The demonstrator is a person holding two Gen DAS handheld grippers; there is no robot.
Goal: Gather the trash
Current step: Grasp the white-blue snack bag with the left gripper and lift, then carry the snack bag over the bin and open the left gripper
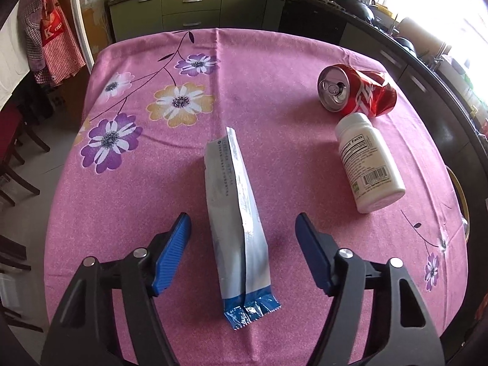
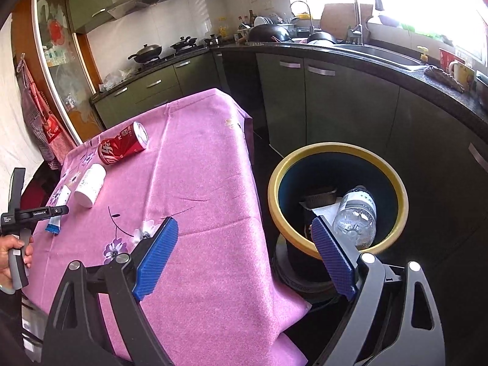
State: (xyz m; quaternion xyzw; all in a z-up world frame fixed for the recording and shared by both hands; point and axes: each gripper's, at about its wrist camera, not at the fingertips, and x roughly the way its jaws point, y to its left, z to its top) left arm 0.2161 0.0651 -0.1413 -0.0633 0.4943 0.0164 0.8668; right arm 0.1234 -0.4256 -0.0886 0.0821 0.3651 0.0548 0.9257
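**Both claws spread: left one over the wrapper, right one over the bin**

Your left gripper [image 1: 242, 251] hangs over the pink flowered tablecloth [image 1: 259, 70] with its blue pads [image 1: 172, 251] spread wide apart and nothing between them touching. The white-and-blue wrapper [image 1: 233, 213] lies lengthwise in that gap, its crimped blue end toward you and its other end pointing away; neither pad meets it, though you cannot tell from this view how high the pads sit above the cloth. Off to the right of the wrapper lies the white pill bottle [image 1: 367, 163] on its side, label up, and just beyond it the crushed red can [image 1: 355, 90], also on its side with its opened top facing left. Bottle and can lie close together, seemingly touching at the bottle's cap.

Your right gripper [image 2: 245, 257] is likewise splayed open and holds nothing. It hangs over the table's near corner and the yellow-rimmed bin [image 2: 396, 183] that stands on the floor just beside the table. Inside the bin you can see a clear plastic bottle [image 2: 357, 213] leaning against the wall, with white paper and a dark container under it. At the far left of the right wrist view your left hand [image 2: 12, 251] grips the other tool's handle, with the can [image 2: 123, 145], pill bottle [image 2: 90, 184] and wrapper [image 2: 59, 210] lined up along that side of the cloth.
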